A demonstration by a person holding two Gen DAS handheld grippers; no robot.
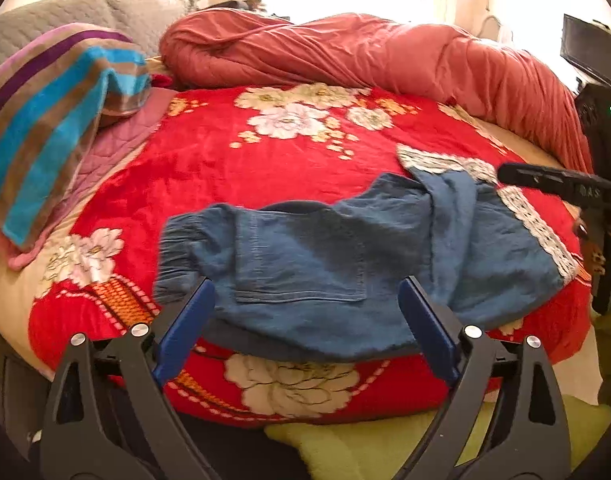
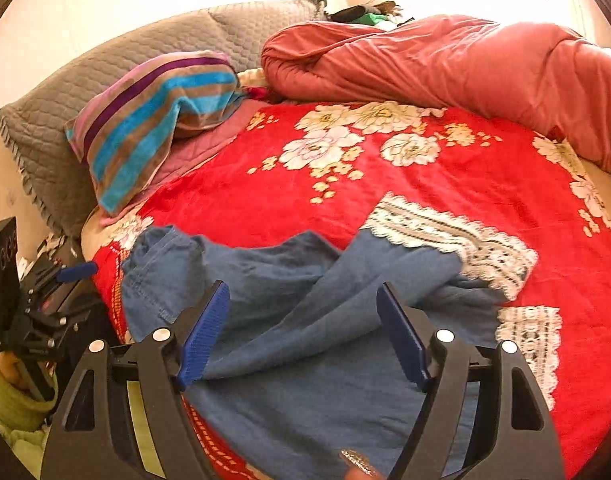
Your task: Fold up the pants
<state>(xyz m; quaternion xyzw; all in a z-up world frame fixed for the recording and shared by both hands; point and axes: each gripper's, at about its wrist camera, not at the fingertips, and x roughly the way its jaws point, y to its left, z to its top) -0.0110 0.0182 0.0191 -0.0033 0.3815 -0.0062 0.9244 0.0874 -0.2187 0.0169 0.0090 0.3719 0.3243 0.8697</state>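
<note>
**Pants rumpled on bed, both grippers open, fold not started**

Blue pants (image 1: 325, 264) lie on the red floral blanket (image 1: 241, 176), near its front edge, w/ part of the fabric hanging over that edge. Not flat: 1 leg is twisted over the other, lace cuffs (image 2: 465, 244) splayed toward the right side of the blanket, elastic waistband (image 1: 177, 248) bunched toward the left side. Back pocket faces up in the left wrist view.

Left gripper (image 1: 305, 312): fingers spread wide, nothing between the pads, hovering over the waist/pocket end at the blanket's front edge. Right gripper (image 2: 303, 332): fingers also wide apart, empty, above the twisted legs at the blanket's front edge. Can't tell if either tip touches cloth.

Step, as I read it: pre-fold, i.e. pick grasp pts and straighten. No clean fold line visible yet, so 0 folds done by the look of it.

Next move likely calls for: left pinches the waistband, right pinches a leg near the lace cuffs, then pull apart so both legs lie flat and stacked on the blanket. Needs a thin pinch, 1 or 2 layers only, else the twist stays in. Overhang at the front edge could drag the pants off the blanket if pulled that way; better pull toward the blanket's centre.

Other stuff: striped towel (image 2: 153, 120) and grey pillow (image 2: 105, 80) at the blanket's far-left corner, pink comforter (image 2: 445, 68) heaped along its far edge.
</note>
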